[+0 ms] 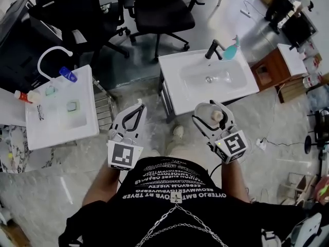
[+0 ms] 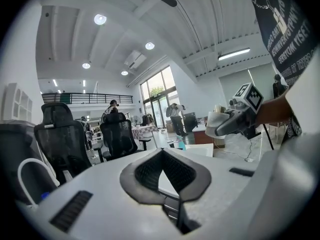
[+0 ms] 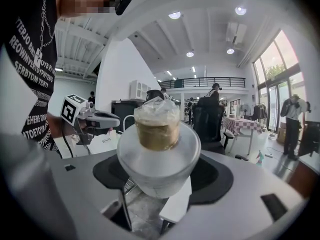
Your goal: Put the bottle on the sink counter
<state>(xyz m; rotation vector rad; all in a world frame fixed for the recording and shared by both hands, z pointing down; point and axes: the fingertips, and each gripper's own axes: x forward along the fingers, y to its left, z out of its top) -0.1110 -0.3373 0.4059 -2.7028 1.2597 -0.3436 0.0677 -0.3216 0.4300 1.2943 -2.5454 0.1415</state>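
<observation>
A frosted white bottle (image 1: 215, 116) with a tan cap sits between the jaws of my right gripper (image 1: 209, 113), which is shut on it. In the right gripper view the bottle (image 3: 157, 156) fills the centre, cap pointing away, with the right gripper (image 3: 159, 176) closed around its body. The white sink counter (image 1: 177, 94), with a black faucet (image 1: 213, 49), stands just beyond the bottle. My left gripper (image 1: 138, 109) hangs left of the sink, its jaws together and nothing between them. Seen in its own view, the left gripper (image 2: 162, 156) holds nothing.
A second white counter (image 1: 36, 135) with a white faucet and a blue bottle (image 1: 68, 74) stands at the left. Black office chairs (image 1: 159, 12) are behind the sink. A teal item (image 1: 231, 50) is by the faucet. A wooden cabinet (image 1: 270, 71) and floor cables lie at the right.
</observation>
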